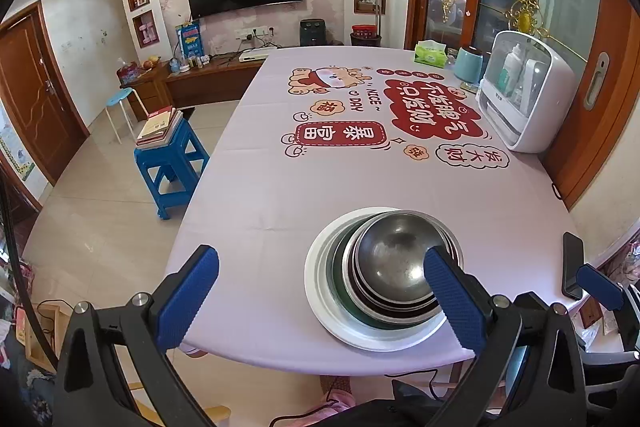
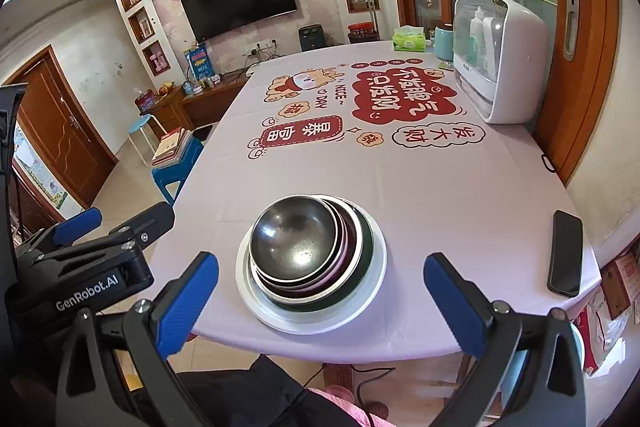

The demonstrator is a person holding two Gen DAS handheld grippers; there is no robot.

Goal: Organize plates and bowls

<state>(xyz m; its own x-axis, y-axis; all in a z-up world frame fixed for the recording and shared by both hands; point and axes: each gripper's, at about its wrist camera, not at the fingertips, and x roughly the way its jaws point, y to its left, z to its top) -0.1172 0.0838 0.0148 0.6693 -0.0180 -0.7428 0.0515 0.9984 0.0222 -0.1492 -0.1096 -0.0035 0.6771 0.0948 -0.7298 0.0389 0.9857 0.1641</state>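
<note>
Left tool wide open, empty, off the near counter edge; its right pad overlaps the steel bowl in view, contact unclear. Right tool also spread wide, holding nothing, short of the stack. Bowl sits on top of nested bowls on a white plate near the counter edge, phone well right of the plate. Stacking looks done; little apparently left.
</note>
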